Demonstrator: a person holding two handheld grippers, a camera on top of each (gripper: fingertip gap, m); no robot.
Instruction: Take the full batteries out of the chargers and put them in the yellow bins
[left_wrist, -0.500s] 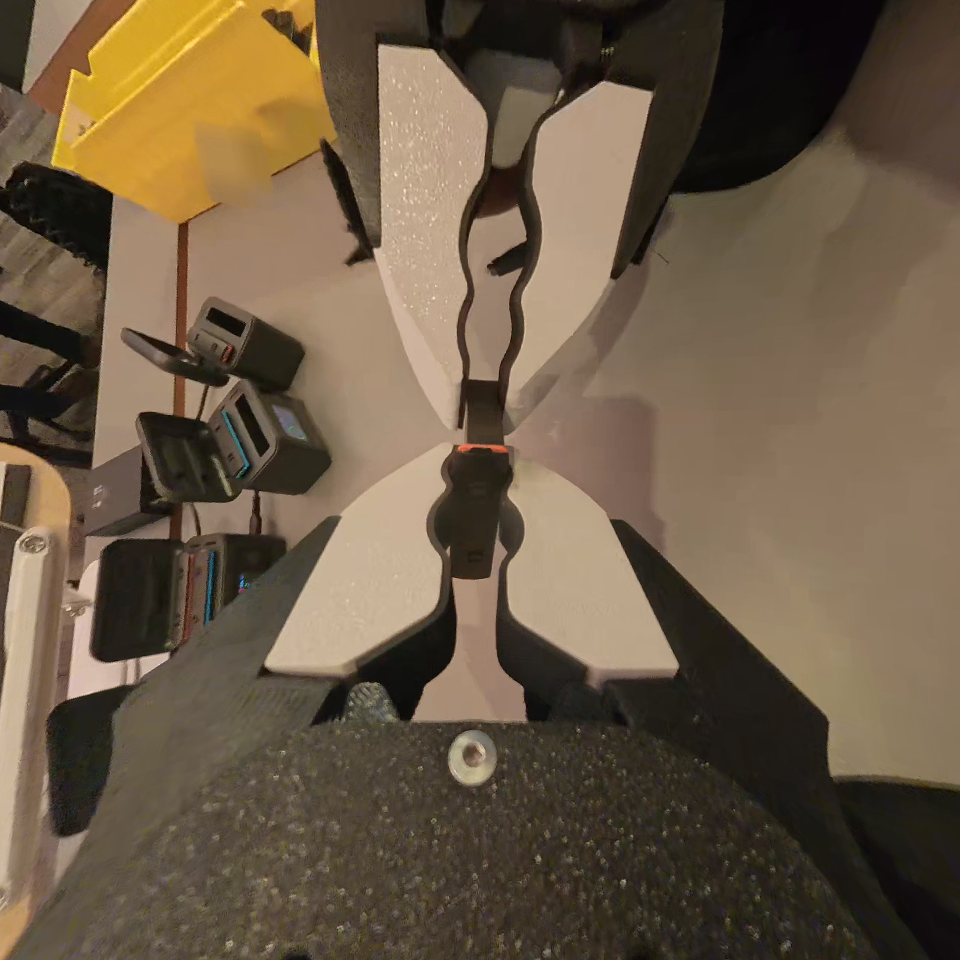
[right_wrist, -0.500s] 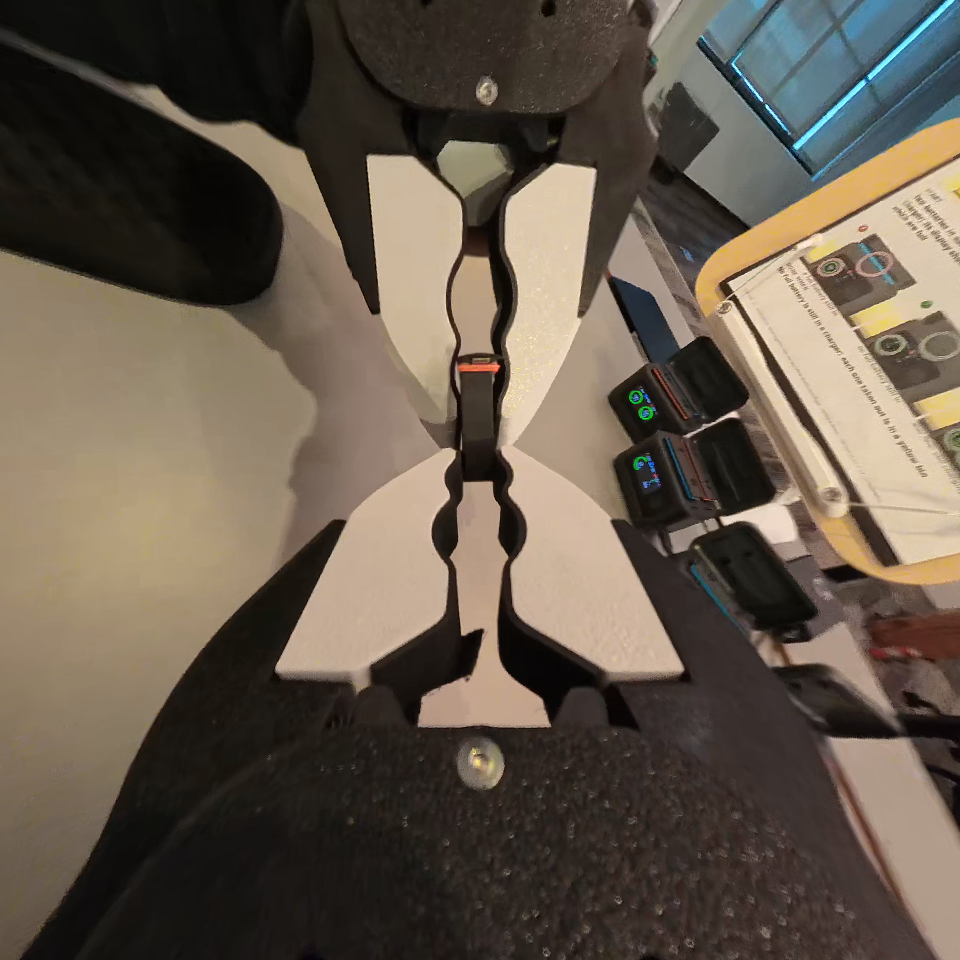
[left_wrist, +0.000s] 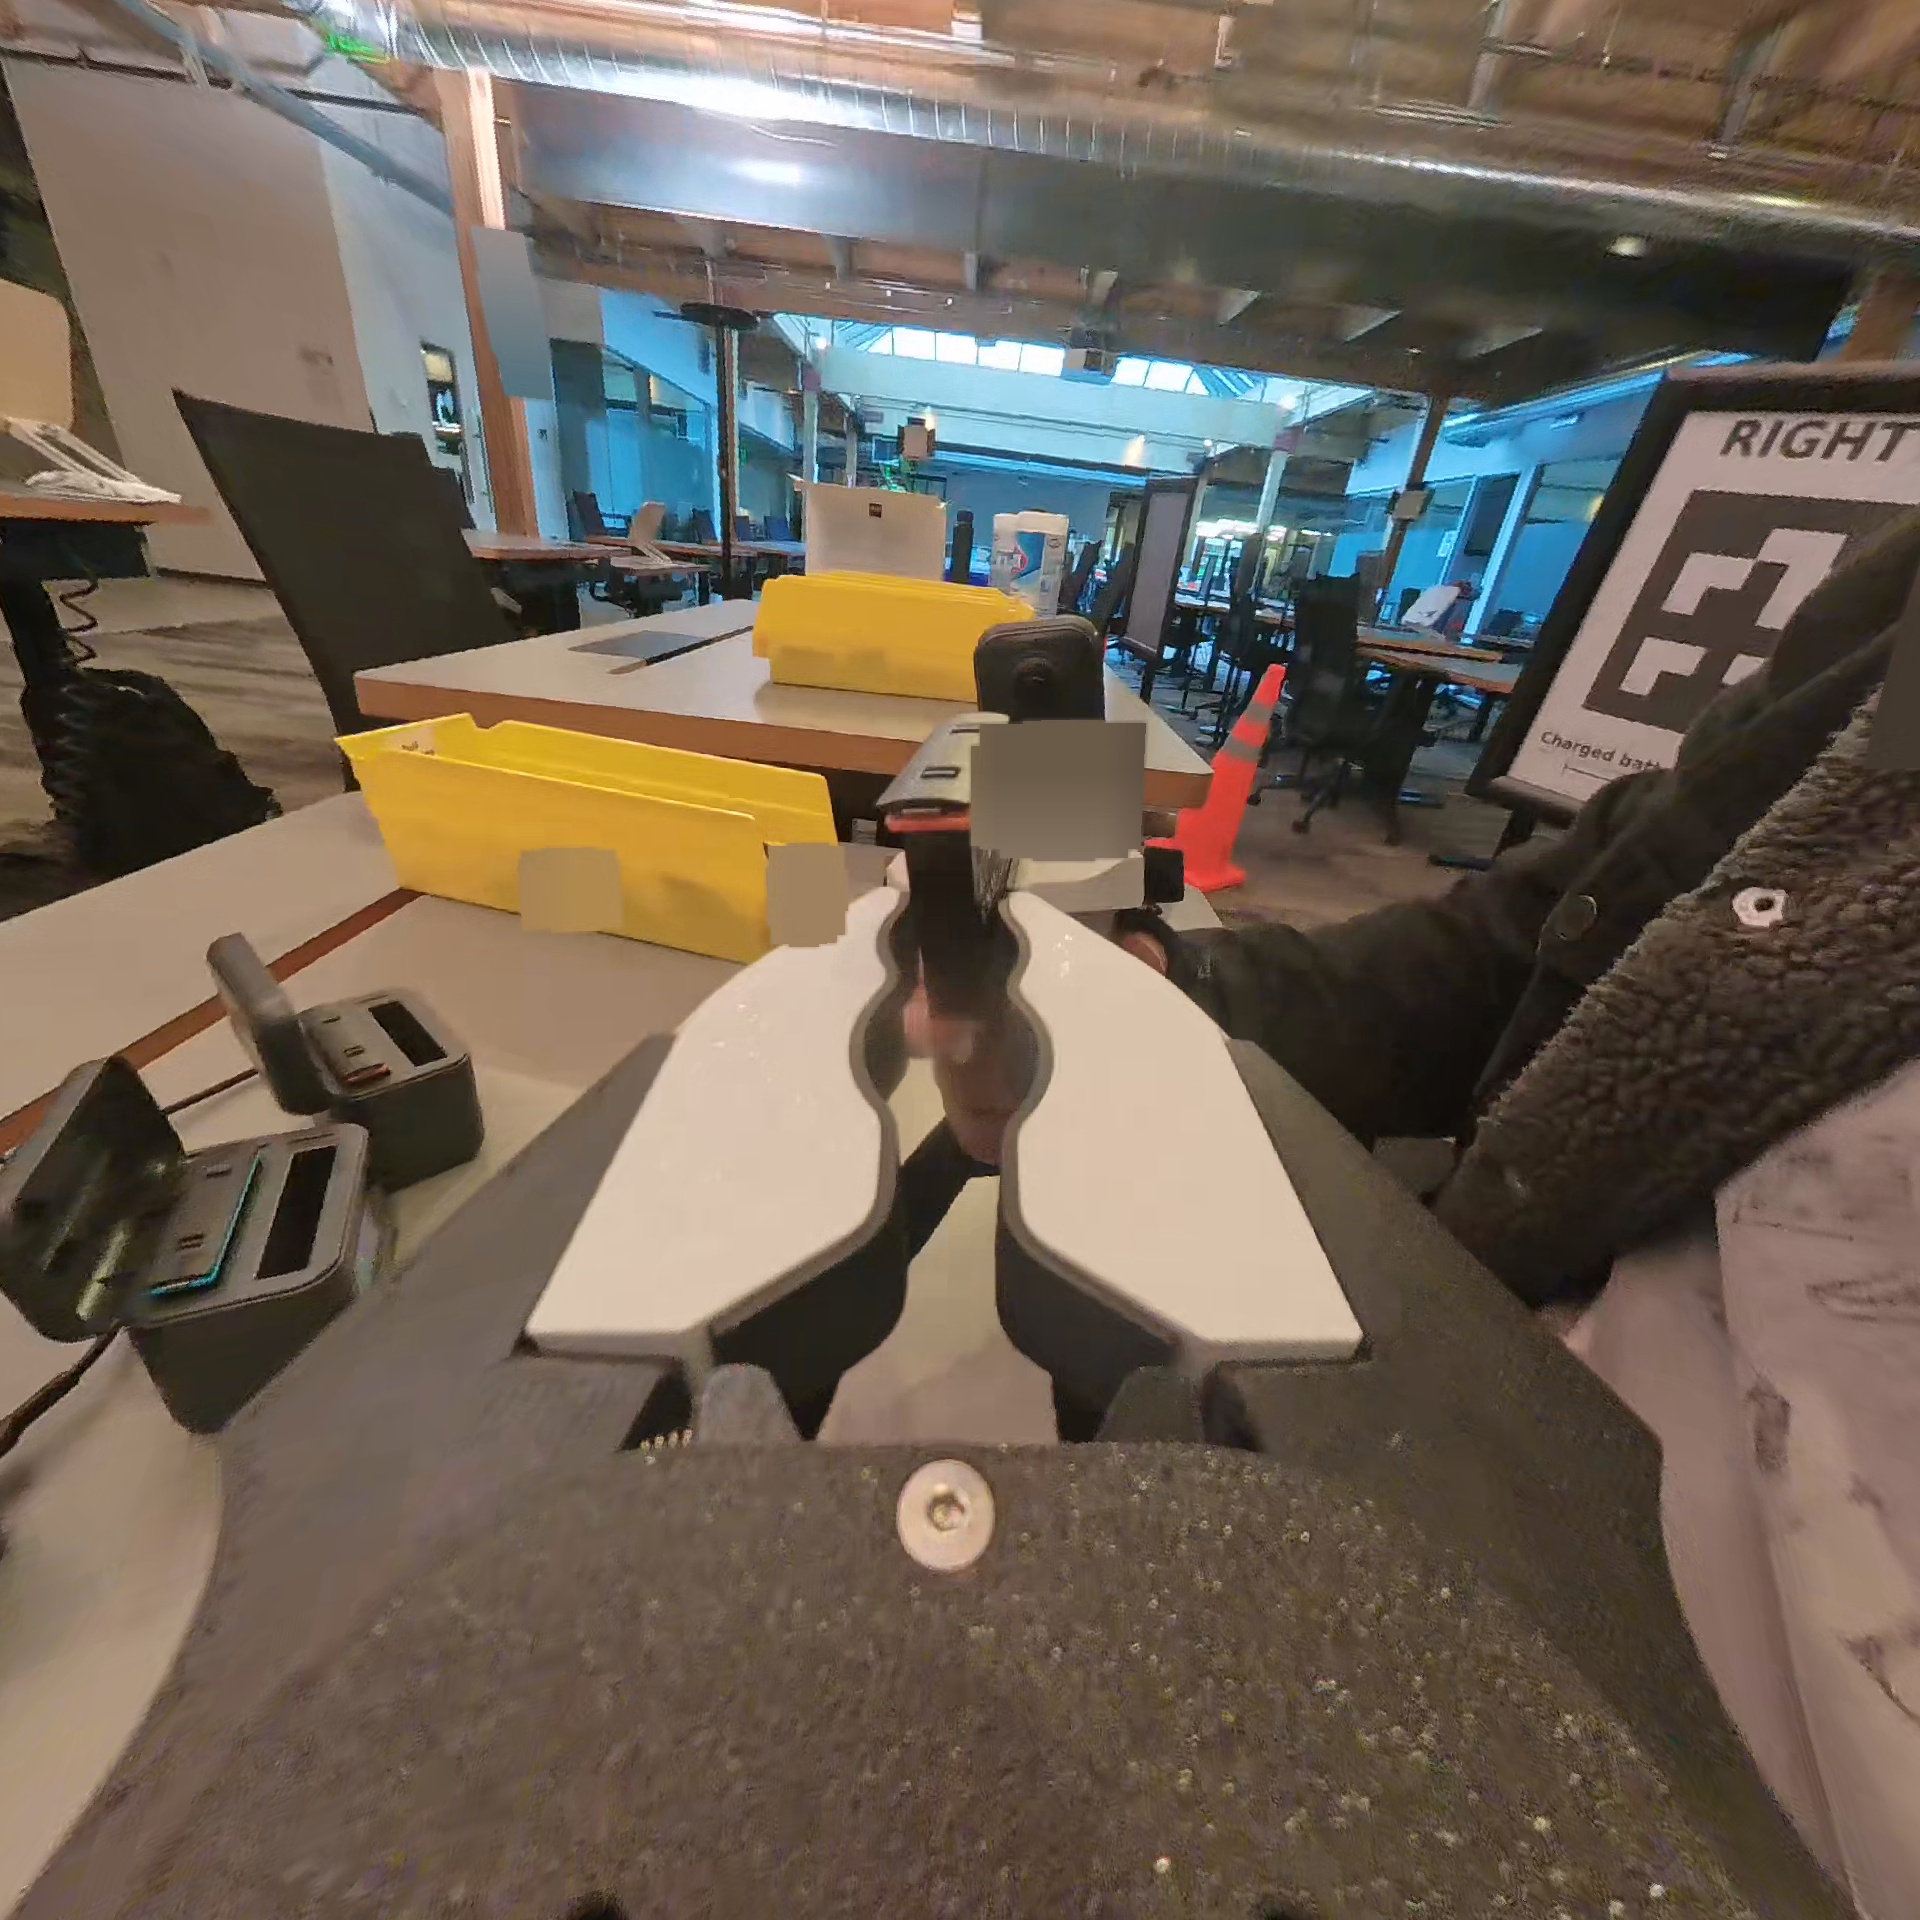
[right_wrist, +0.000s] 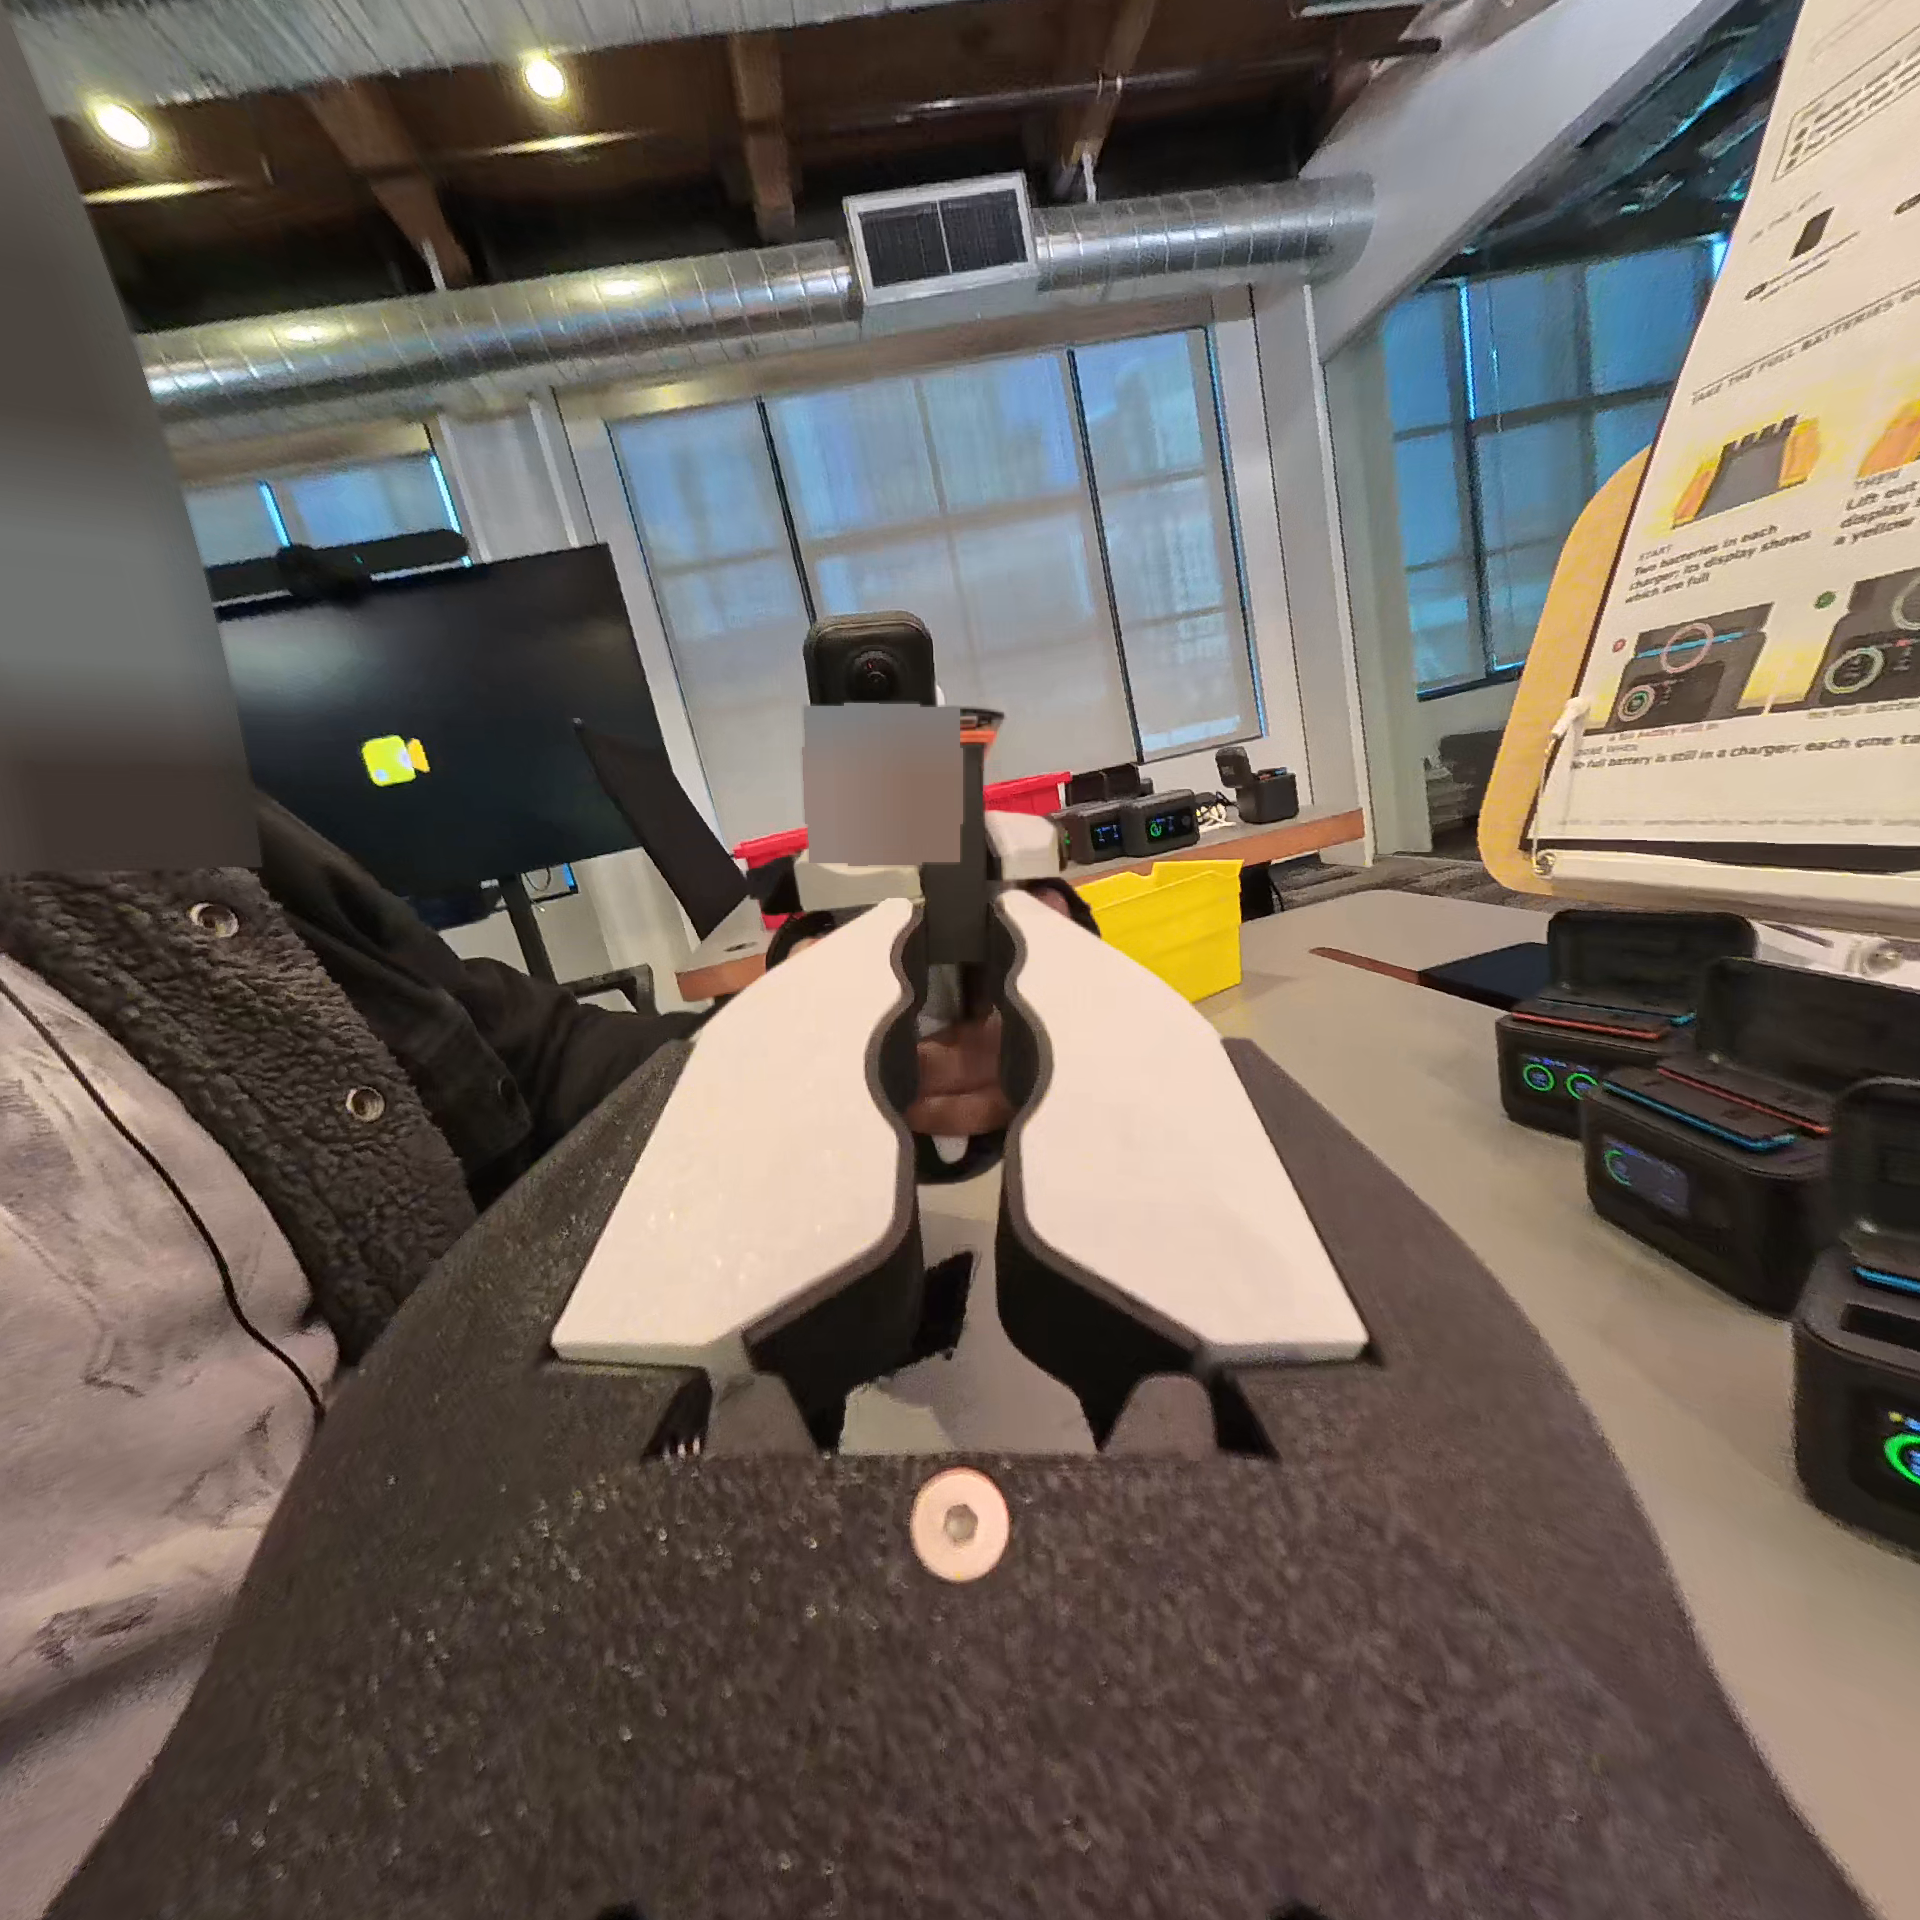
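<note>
Now, on the far left of my left wrist view, two chargers (left_wrist: 223, 1236) sit on the table (left_wrist: 125, 966) with lids up, the nearer showing a teal-edged slot; behind them a yellow bin (left_wrist: 582, 831) lies near the table's far edge; a second yellow bin (left_wrist: 883, 644) rests on the next table back. In the middle, my left claw (left_wrist: 951, 971) is pinched on a black battery (left_wrist: 940, 935) with an orange band, held upright above the table, its top blurred over; to the right a dark fleece sleeve (left_wrist: 1683, 997) reaches in. In my right wrist view, fleece on the left; centre, my right claw (right_wrist: 958, 971) also grips the battery's (right_wrist: 961, 904) dark body; beyond it another yellow bin (right_wrist: 1174, 920); rightmost, three chargers (right_wrist: 1704, 1164) with green rings lit stand in a row beside a propped instruction sheet (right_wrist: 1766, 582).
</note>
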